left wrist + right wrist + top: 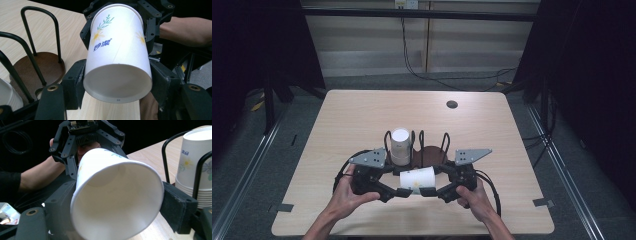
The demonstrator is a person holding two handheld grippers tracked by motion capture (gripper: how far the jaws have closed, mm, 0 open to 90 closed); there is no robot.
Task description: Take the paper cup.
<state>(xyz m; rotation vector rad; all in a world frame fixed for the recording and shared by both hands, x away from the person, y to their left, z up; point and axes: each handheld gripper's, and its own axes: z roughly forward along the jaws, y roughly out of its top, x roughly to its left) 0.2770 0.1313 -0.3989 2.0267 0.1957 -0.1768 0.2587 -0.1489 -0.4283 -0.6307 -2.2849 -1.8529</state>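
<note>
Over the bench (362, 115), both grippers, left (401, 192) and right (428, 191), are clamping one cup (417, 179) beside the rack (444, 142); squeezing harder is risking crushing it.

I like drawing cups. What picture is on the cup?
White paper cup with yellow flowers, green sprigs and blue writing, clearest in the left gripper view.

Both bare forearms enter from the near edge. The left hand (346, 196) wraps its black two-jaw left gripper (398, 192), pointing right — jaws clamped. The right hand (473, 199) steers the matching black right gripper (428, 191) leftward, facing the other — its jaws press from both sides.
</note>
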